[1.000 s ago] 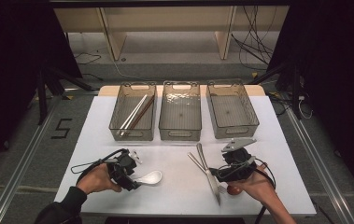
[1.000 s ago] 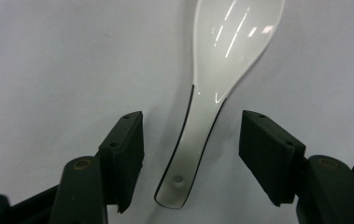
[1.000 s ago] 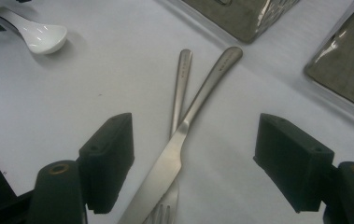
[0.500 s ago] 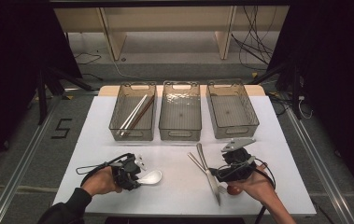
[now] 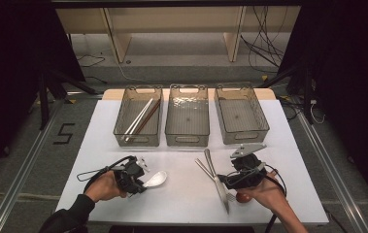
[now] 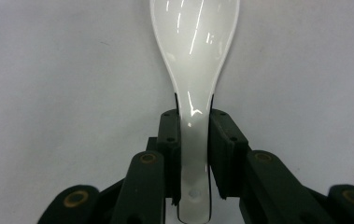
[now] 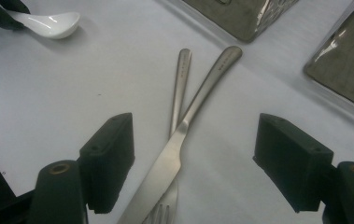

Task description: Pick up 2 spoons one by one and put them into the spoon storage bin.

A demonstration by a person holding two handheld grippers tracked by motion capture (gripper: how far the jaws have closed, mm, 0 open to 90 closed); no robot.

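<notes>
A white ceramic spoon [image 5: 156, 178] lies on the white table, bowl pointing right. My left gripper [image 5: 140, 182] has just been closing, and its pads now press both sides of the spoon's handle [image 6: 195, 56]; the left gripper [image 6: 194, 119] is shut on it. A steel knife [image 5: 217, 180] and a fork [image 5: 204, 169] lie crossed at the front right. My right gripper [image 5: 223, 182] hovers over them with its jaws wide open, so the knife [image 7: 184, 133] and the fork [image 7: 180, 79] run between the jaws of the right gripper [image 7: 195, 156] untouched.
Three clear bins stand in a row at the back: the left bin [image 5: 123, 132] holds chopsticks [image 5: 142, 116], while the middle bin [image 5: 187, 141] and the right bin [image 5: 243, 138] show nothing inside. Bare table stretches between the two hands.
The left gripper's jaws have closed from wide apart onto the spoon's handle. The right gripper, knife and fork have stayed where they were.
</notes>
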